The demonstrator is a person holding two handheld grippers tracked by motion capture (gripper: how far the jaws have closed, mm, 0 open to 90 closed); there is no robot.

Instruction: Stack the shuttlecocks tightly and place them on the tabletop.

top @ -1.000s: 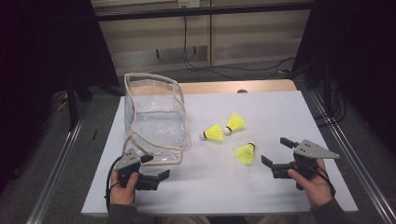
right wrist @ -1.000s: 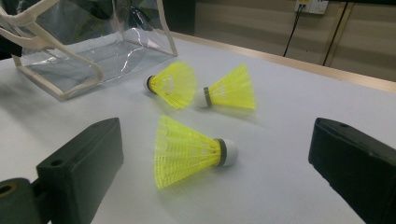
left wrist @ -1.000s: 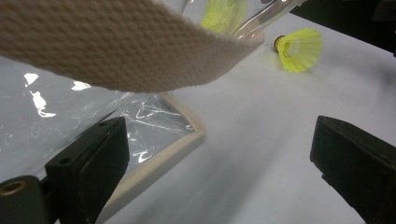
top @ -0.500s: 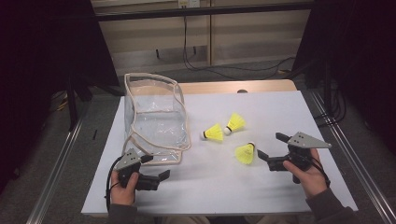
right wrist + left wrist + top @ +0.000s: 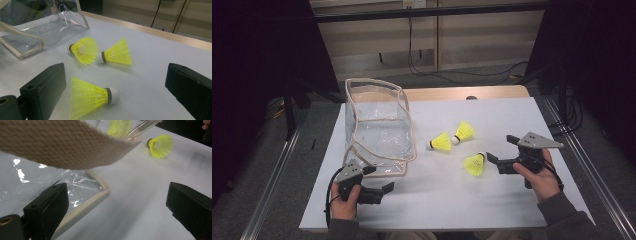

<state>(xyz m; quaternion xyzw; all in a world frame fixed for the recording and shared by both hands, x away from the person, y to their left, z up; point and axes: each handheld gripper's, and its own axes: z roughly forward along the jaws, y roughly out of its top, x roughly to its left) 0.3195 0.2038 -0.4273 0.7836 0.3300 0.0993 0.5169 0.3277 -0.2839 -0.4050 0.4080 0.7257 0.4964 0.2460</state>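
Shuttlecocks lie on the white table (image 5: 512,115): the nearest yellow shuttlecock (image 5: 474,164) sits just ahead of the right gripper (image 5: 502,152), whose jaws gape wide and hold nothing. Two more shuttlecocks (image 5: 451,138) lie beyond, toward the clear pouch (image 5: 377,125). Bare tabletop spreads in front. The left gripper (image 5: 379,181), jaws wide and empty, sits beside the pouch's near trim edge (image 5: 87,202).
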